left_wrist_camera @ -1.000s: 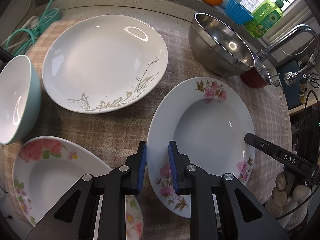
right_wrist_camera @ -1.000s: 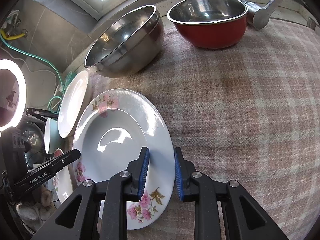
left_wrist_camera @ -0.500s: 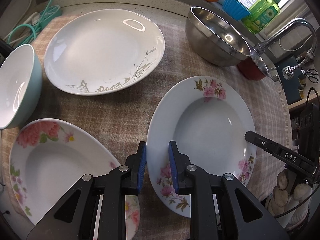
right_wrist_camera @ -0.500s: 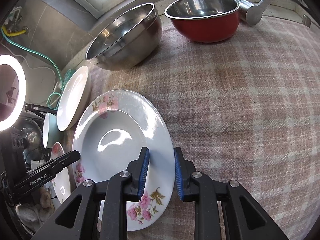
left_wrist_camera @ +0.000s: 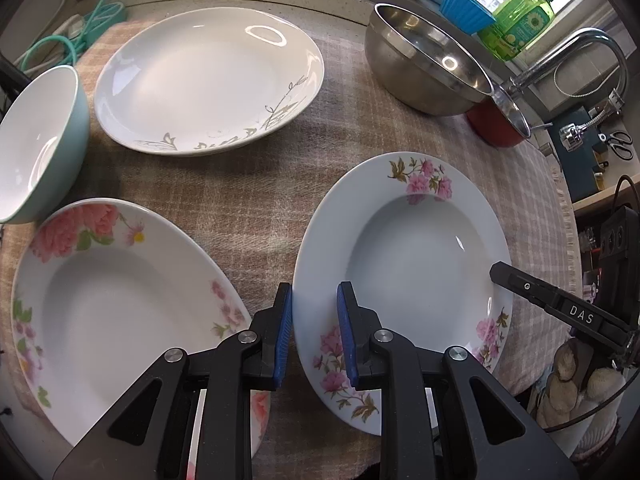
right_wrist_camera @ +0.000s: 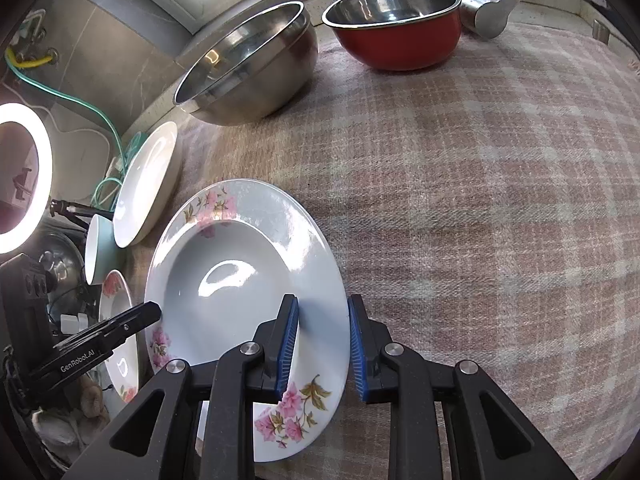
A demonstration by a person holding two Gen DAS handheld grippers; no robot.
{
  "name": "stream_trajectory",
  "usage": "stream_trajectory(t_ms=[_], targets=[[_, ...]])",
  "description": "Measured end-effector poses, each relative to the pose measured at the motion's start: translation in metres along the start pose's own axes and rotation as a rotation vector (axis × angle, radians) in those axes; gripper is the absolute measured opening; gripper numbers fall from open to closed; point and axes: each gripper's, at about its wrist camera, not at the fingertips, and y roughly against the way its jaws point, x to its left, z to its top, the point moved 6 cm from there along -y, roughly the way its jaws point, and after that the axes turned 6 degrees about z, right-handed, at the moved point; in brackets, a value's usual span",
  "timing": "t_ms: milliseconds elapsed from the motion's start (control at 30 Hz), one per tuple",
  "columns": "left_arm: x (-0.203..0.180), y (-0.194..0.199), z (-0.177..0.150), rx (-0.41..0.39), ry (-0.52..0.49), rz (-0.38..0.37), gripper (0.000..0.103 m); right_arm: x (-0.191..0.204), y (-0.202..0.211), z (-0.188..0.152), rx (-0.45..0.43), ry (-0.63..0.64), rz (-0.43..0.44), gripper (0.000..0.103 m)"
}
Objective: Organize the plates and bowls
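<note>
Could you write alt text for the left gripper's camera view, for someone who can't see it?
Two black grippers grip opposite rims of a pink-flowered deep plate over a plaid cloth. Two more plates and a teal bowl lie left.

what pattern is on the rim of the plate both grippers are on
Pink flowers with olive-brown leaves on a white plate, in sprays around the rim. Clearest in the left wrist view.

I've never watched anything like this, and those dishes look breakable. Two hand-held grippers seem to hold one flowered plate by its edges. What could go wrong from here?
1. The left hand-held gripper and right hand-held gripper pinch only the glossy rim of the pink-flowered plate; it might slip and drop.
2. If they pull unevenly, the plate could tilt or twist loose.
3. The rose plate lies close beside it, so a sideways move might knock the two together.
</note>
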Motion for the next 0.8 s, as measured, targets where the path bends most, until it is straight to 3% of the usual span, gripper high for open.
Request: stream_trajectory(t_ms=[800], targets=[[-0.014,0.002,-0.026,0.01,-0.025,-0.014,0.021,-0.007,0.015,-0.027,0.007,-0.003,-0.032,0.022]])
